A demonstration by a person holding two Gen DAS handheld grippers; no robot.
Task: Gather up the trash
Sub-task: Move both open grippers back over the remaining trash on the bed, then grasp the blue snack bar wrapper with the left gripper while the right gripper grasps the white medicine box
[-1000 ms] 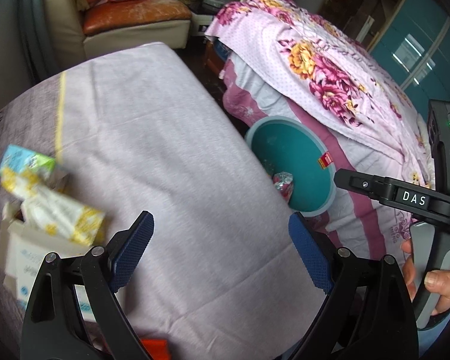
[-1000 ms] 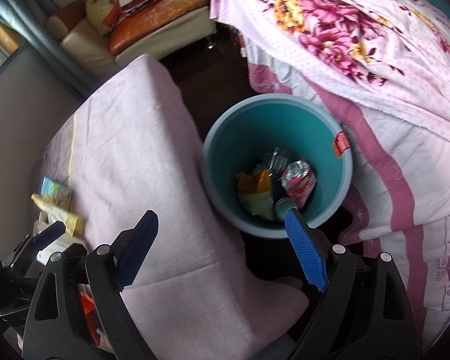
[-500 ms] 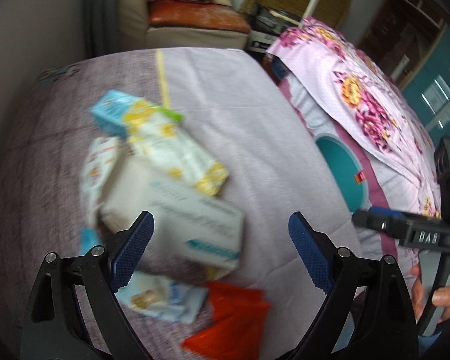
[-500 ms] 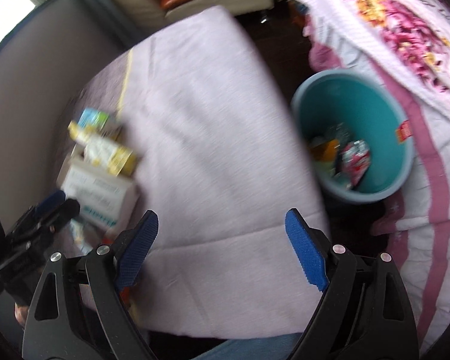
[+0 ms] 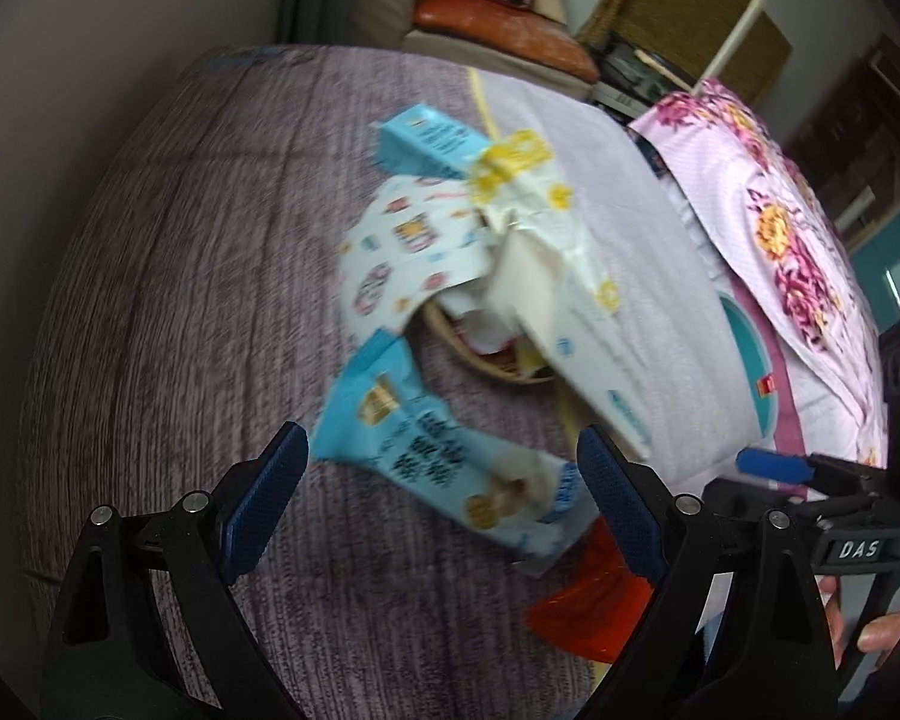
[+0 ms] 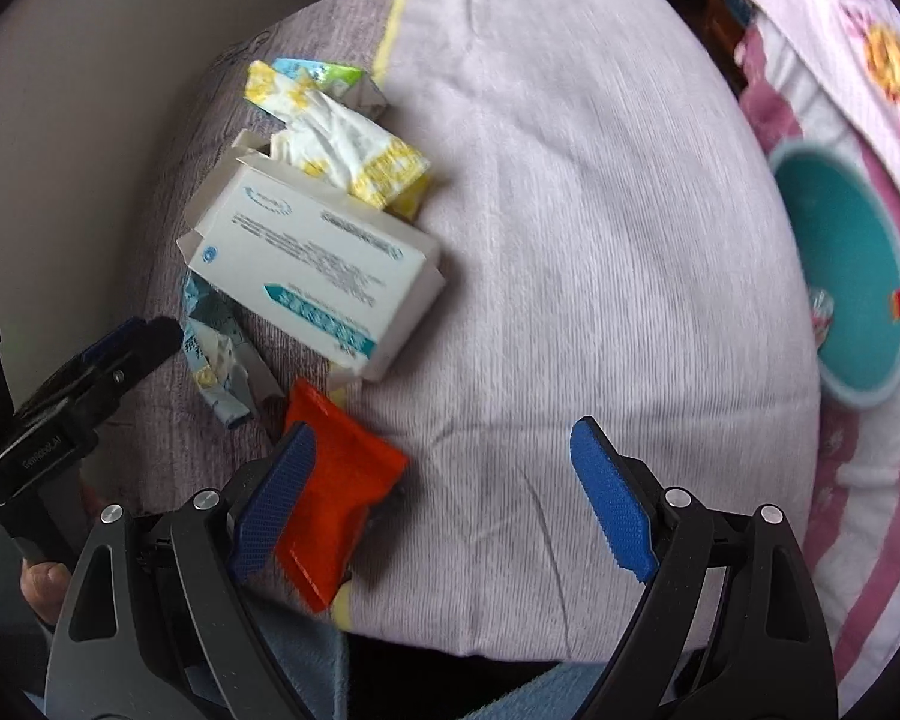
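Between the spread fingers of the left gripper (image 5: 444,492), jaws released and empty: a light-blue crinkled plastic snack wrapper (image 5: 450,456) flat on the purple-grey ribbed cloth (image 5: 168,312). Likely featherweight, limp and slippery; best pinched across the middle or at a raised crimped edge. Just ahead: a white cardboard box with teal print (image 6: 312,264), stiff, probably light. Beyond that: a white-and-yellow crumpled wrapper (image 6: 342,144) and a small blue carton (image 5: 426,144). By the left finger of the right gripper (image 6: 444,492), also released and empty: a glossy orange-red pouch (image 6: 336,498), soft. Far right: a teal plastic bin (image 6: 840,276) beside the floral bedspread (image 5: 768,204). Readable: "DAS" on the right gripper's body; packet print too blurred.
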